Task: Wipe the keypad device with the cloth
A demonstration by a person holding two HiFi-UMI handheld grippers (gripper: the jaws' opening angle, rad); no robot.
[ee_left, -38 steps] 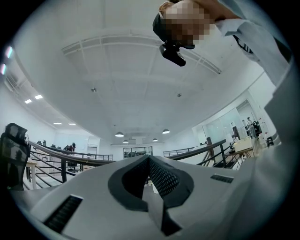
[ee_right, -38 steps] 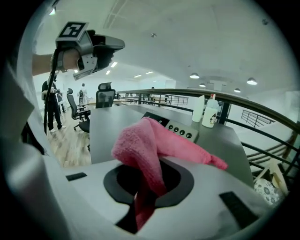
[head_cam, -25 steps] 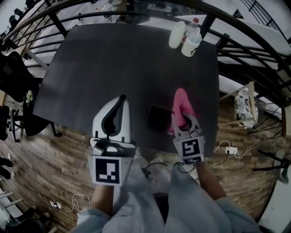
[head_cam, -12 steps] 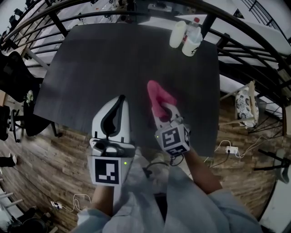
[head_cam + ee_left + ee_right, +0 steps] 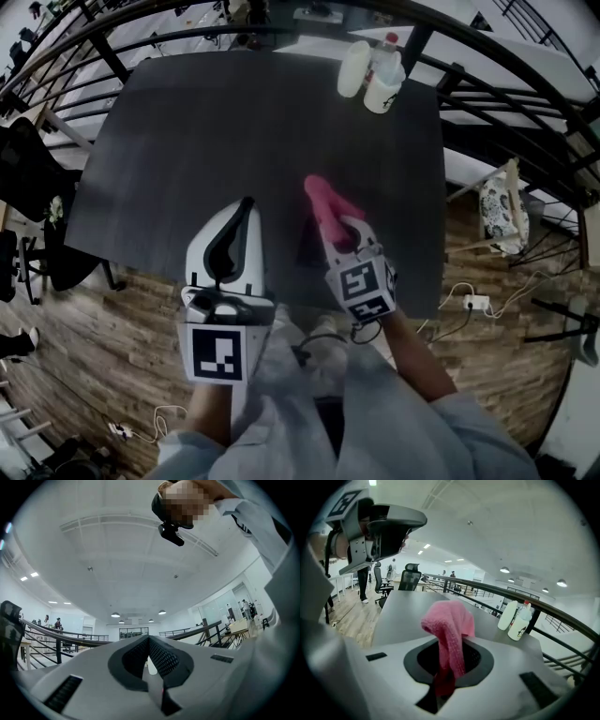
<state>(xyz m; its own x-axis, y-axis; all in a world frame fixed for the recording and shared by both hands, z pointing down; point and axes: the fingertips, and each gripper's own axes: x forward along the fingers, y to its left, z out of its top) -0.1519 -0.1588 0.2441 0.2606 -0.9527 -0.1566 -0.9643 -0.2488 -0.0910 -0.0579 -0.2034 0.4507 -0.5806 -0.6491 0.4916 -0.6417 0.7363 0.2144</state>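
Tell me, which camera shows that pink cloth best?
The right gripper view: the pink cloth fills the middle, clamped by the right gripper and flopping over. The head view shows it smaller, from above, over the dark table. The left gripper view points at the ceiling and misses it.

Both are the same build: the left gripper and the right gripper have pale grey-white plastic shells with black jaw linings. Up close the pads have a fine mesh texture, and there's a dark rectangular slot set in the shell on either side. Each one carries a cube with black-and-white square markers at the back. A thin dark cable shows between the wrists, and the person wears loose light grey sleeves
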